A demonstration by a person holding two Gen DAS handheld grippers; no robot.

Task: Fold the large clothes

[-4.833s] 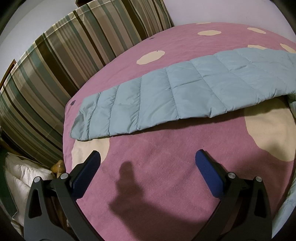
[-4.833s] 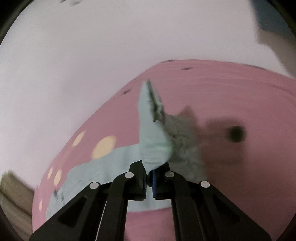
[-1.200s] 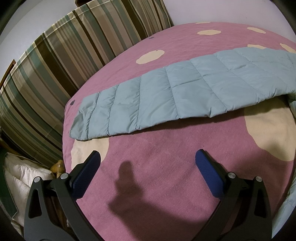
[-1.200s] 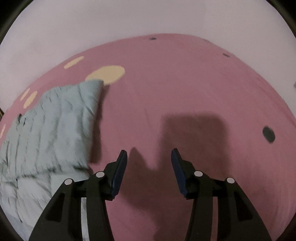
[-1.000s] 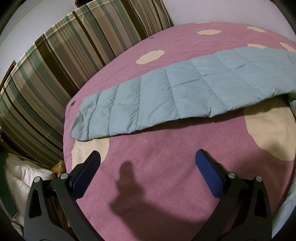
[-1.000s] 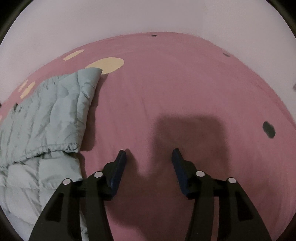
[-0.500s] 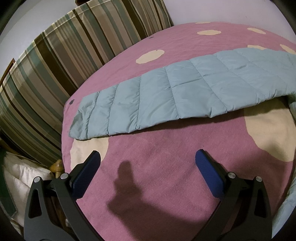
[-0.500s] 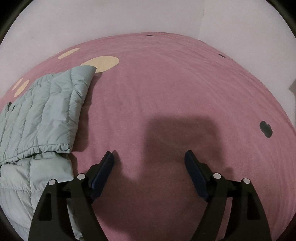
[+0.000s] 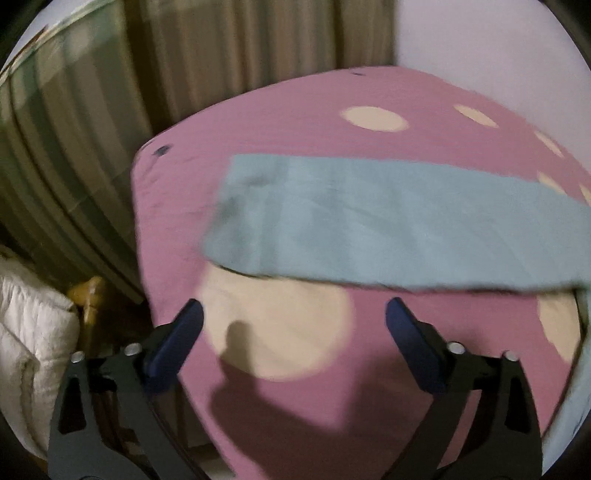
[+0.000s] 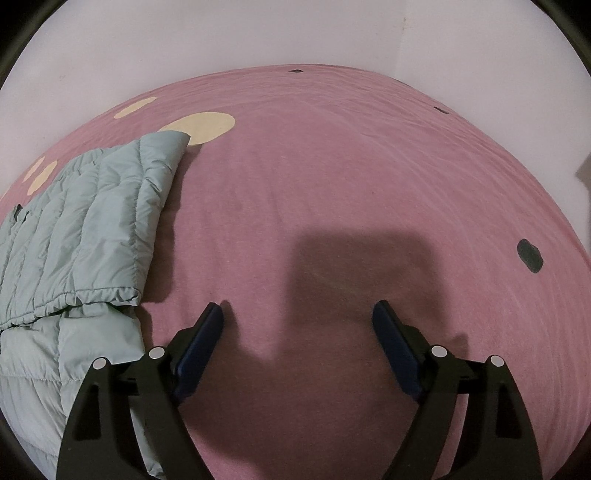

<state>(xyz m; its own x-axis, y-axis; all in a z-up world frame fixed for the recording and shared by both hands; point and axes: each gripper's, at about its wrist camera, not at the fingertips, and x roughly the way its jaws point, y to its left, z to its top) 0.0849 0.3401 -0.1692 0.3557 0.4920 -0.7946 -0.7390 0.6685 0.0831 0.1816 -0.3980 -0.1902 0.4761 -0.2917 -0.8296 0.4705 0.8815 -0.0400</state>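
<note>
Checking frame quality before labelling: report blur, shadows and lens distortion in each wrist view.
Left wrist view: motion-blurred, the blue quilted jacket reduced to a smooth band; left gripper sharper, its shadow on the pink bedspread. Right wrist view: sharp, the jacket's stitching crisp; right gripper casts a blocky shadow. Both views: fisheye bulge, dark corners.

A pink spotted bed (image 10: 332,192) stands against pale walls (image 10: 258,33) and striped curtains (image 9: 92,122).

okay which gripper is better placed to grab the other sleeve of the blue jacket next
Left, probably. The left gripper is open and faces the jacket sleeve stretched across the bedspread. The right gripper, also open, faces bare bedspread, its sleeve already folded over.
</note>
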